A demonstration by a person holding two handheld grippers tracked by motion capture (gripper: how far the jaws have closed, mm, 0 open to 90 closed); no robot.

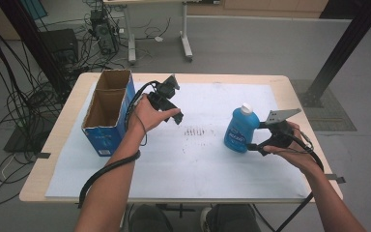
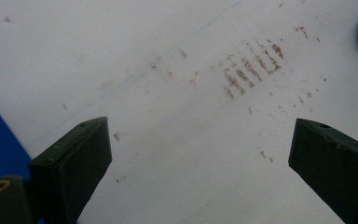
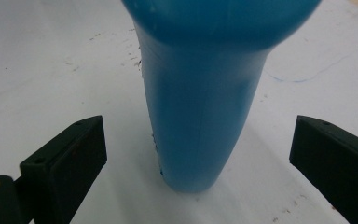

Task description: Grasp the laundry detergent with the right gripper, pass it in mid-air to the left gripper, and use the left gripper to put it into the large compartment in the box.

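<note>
The blue bottle (image 1: 241,129) stands upright on the white sheet (image 1: 198,159) that covers the counter (image 1: 53,145), toward the right edge and roughly midway between the near and far edges. Its white cap (image 1: 246,108) is on top. The right tool (image 1: 263,137) sits just beside the bottle on its right side, its jaws spread wide with the bottle standing between them and neither jaw touching it; in the right gripper view the bottle (image 3: 200,107) rises in the gap with clear sheet on both sides. The left tool (image 1: 176,116) is held above the sheet nearer the left edge, well apart from the bottle, jaws wide and holding nothing. An open blue cardboard box (image 1: 107,113) stands by the left edge, beside the left hand (image 1: 147,116). Brown smudges (image 1: 196,131) mark the sheet between the tools.
</note>
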